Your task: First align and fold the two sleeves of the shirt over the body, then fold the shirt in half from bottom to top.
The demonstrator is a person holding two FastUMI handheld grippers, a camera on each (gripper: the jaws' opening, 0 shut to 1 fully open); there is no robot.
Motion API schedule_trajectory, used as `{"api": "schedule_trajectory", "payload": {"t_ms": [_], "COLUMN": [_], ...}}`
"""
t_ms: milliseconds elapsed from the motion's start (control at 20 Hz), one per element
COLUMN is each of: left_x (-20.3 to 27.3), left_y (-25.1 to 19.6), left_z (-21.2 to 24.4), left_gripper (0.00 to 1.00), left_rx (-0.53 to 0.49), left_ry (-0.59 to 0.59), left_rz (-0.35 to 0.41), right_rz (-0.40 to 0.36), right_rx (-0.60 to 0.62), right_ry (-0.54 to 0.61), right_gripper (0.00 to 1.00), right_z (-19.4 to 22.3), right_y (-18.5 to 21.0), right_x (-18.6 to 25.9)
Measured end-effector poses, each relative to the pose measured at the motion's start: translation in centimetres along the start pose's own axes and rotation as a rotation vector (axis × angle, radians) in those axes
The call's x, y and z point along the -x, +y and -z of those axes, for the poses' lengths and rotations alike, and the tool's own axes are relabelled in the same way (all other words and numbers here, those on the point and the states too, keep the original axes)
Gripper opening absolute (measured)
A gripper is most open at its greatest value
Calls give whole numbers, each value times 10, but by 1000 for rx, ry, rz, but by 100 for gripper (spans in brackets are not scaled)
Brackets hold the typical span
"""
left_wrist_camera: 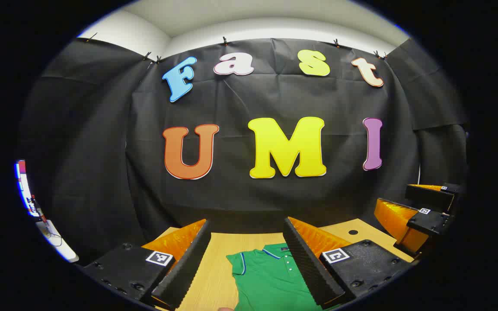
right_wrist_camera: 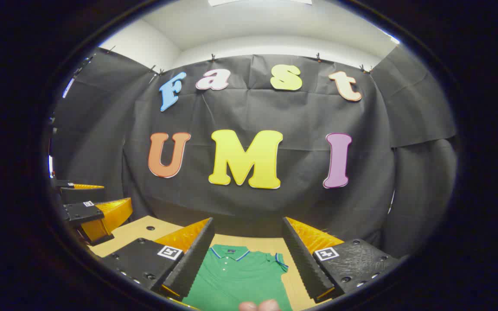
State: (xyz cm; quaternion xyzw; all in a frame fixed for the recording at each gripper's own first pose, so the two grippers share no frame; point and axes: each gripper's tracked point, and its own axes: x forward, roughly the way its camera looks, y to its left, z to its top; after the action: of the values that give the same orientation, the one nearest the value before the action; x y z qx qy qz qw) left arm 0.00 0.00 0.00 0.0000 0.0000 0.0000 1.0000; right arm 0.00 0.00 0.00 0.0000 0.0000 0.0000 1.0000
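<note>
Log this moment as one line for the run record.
stage: before first fold | shirt: green, flat on table, sleeves unfolded | left claw: open, above shirt | right claw: open, above shirt

Shirt [left_wrist_camera: 270, 276]: in the left gripper view its lower body is cut off by the bottom edge, and its right shoulder and sleeve are hidden behind the left gripper's [left_wrist_camera: 247, 259] right-hand finger. In the right gripper view the shirt's [right_wrist_camera: 238, 276] left shoulder and sleeve are hidden behind the right gripper's [right_wrist_camera: 249, 255] left-hand finger, and the hem is cut off below.

Below the shirt, a fingertip [right_wrist_camera: 260, 306] shows at the bottom edge, its hand cut off.

Table [left_wrist_camera: 214, 276]: visible beside the shirt only between the fingers; its edges are hidden.
</note>
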Motion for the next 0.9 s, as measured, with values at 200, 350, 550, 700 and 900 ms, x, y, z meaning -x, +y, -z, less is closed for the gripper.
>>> {"api": "schedule_trajectory", "payload": {"t_ms": [200, 350, 550, 700, 900], "left_x": [-10, -12, -12, -15, -22], "left_y": [-3, -9, -18, -24, -26], "left_z": [0, 0, 1, 4, 9], "left_gripper": [100, 100, 100, 100, 100], "left_rx": [2, 3, 6, -4, -1], "left_ry": [-6, -4, 3, 3, 8], "left_rz": [1, 15, 24, 17, -1], "right_rz": [-1, 10, 20, 23, 19], "right_rx": [0, -2, -2, 13, 15], "right_ry": [6, 10, 33, 57, 130], "right_gripper": [95, 95, 95, 93, 97], "right_z": [3, 3, 11, 22, 59], "right_y": [-6, -15, -27, -38, -65], "right_x": [-10, -13, -15, -21, -49]}}
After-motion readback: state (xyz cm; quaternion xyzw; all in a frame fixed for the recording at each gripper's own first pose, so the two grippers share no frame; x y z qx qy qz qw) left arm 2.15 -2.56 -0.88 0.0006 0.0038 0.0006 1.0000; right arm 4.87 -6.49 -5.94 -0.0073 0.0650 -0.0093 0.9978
